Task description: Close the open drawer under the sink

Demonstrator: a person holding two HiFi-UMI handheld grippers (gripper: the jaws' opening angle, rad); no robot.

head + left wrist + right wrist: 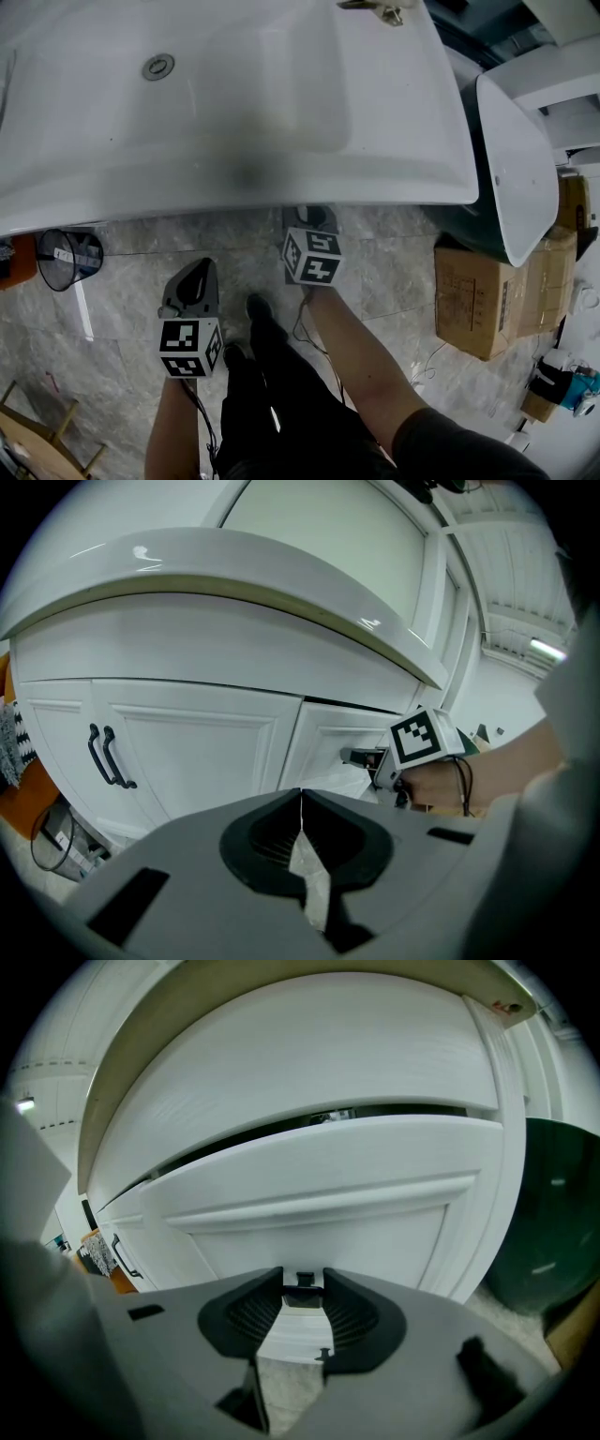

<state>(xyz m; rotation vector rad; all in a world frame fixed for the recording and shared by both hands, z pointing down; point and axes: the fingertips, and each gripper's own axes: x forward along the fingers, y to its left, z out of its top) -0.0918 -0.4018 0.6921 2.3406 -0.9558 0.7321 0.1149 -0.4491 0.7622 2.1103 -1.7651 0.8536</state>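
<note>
The white sink [281,192] fills the top of the head view, and the cabinet under it is hidden there. My right gripper [311,217] reaches under the sink's front edge. In the right gripper view the white drawer front [328,1194] stands close ahead, with a dark slit along its top. The black drawer handle [303,1290] spans the gap between the right gripper's [303,1283] jaws and touches both. The left gripper view shows the right gripper [361,757] at the drawer front [328,742]. My left gripper [195,274] hangs back over the floor, shut and empty [301,794].
Two white cabinet doors with black handles [111,757] sit left of the drawer. A dark green tub with a white rim [511,159] and cardboard boxes [487,291] stand to the right. A black wire basket [70,258] is on the marble floor at the left.
</note>
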